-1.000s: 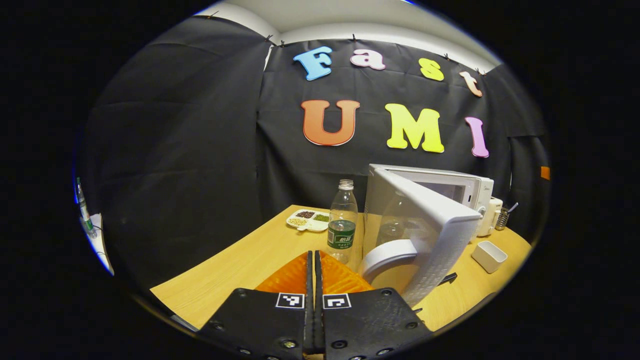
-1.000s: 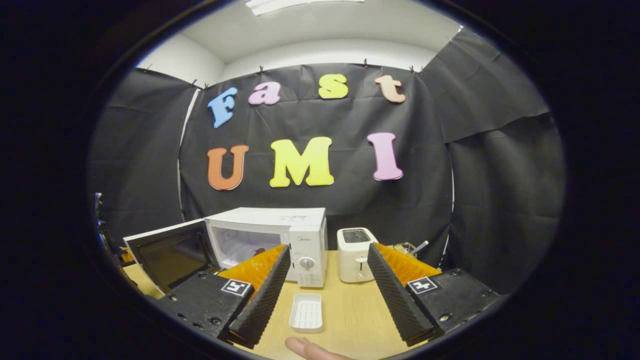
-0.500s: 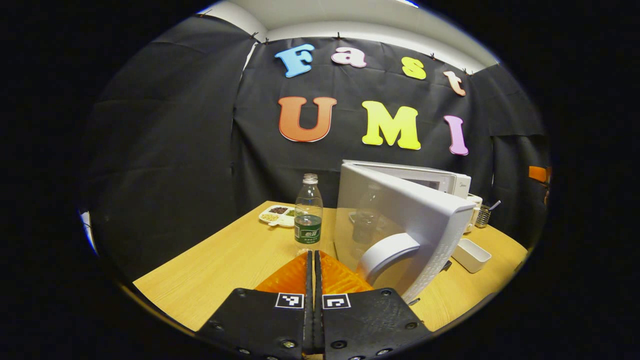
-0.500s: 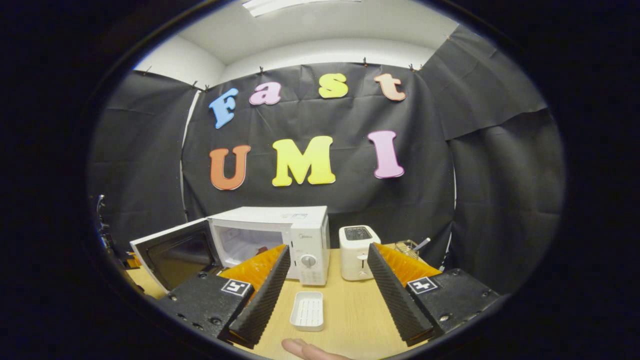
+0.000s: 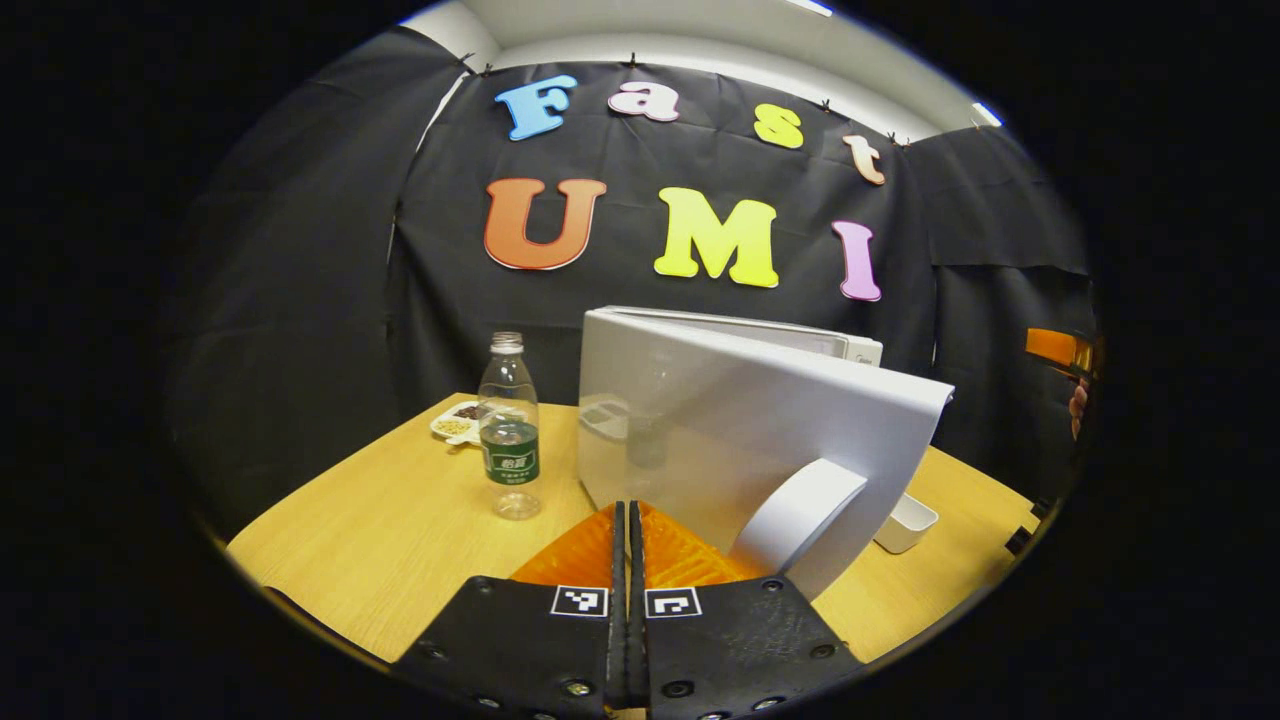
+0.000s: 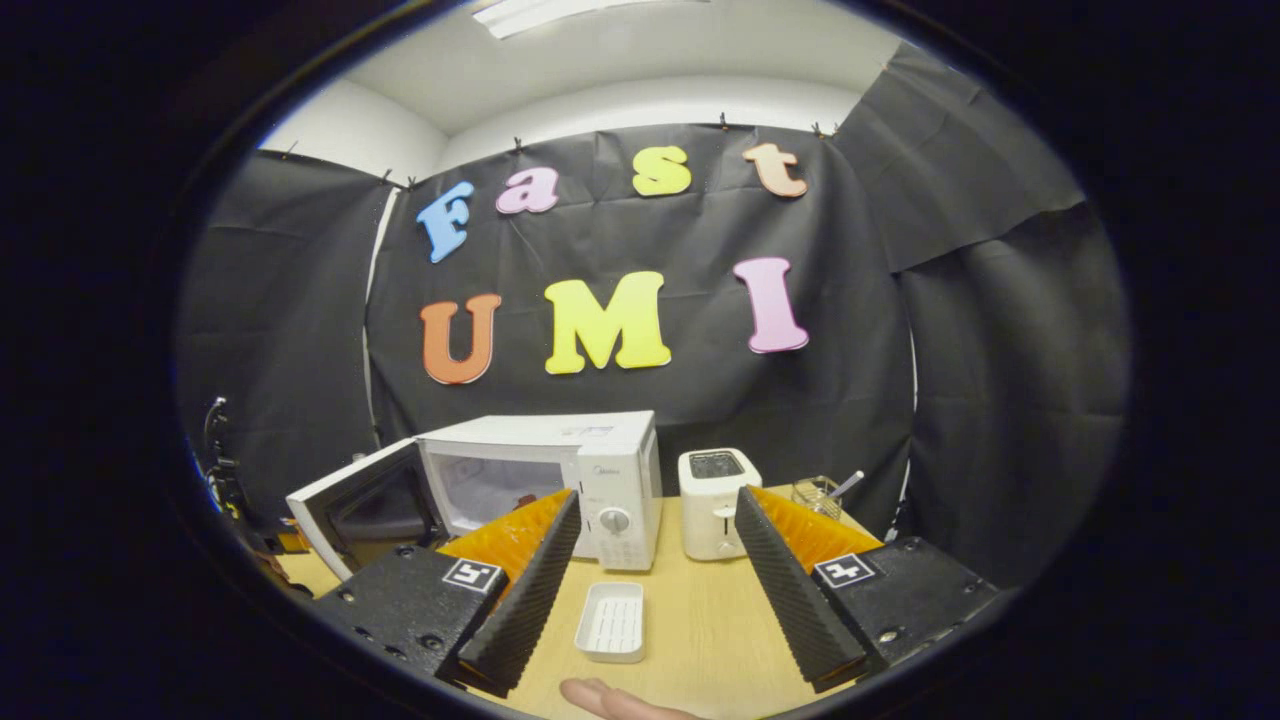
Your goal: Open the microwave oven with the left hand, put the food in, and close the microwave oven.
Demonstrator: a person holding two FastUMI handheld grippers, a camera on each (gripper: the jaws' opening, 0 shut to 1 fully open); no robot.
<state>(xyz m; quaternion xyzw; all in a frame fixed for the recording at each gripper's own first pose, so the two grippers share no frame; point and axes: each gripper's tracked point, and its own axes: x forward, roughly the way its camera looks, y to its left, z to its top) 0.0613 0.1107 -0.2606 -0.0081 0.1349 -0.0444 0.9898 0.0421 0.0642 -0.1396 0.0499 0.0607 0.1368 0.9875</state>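
Bottle [image 5: 509,428] is standing left on the table [image 5: 400,530], a snack dish [image 5: 455,422] behind it. Left gripper [image 5: 628,520], fingers pressed together on nothing, is sitting against the half-open door [image 5: 720,420], beside its handle [image 5: 795,515]. Microwave [image 6: 560,480] is showing something reddish inside, probably the food. White tray [image 6: 612,622] is lying empty between the spread-wide right gripper [image 6: 655,560] fingers; toaster [image 6: 715,500] is standing rightward. Loading looks done; shutting the door is remaining.

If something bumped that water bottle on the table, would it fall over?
Probably, yes. The bottle stands tall and narrow on a small base, and looks mostly empty, so likely light and tippy. On its side, its round body would probably roll across the table.
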